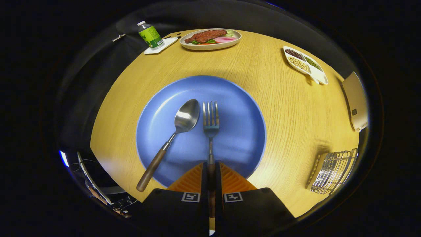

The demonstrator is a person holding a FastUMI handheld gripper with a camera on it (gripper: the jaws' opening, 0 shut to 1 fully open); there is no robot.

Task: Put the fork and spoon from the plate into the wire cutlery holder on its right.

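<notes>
Closest to us, our gripper (210,174) has its fingers (190,180) narrowed onto the wooden handle of the steel fork (210,123), whose long axis runs straight ahead over the round blue plate (243,138). Beside it the wooden-handled steel spoon (174,135) lies angled left; the wire cutlery holder (332,171) stands well right on the bench (289,115).
</notes>
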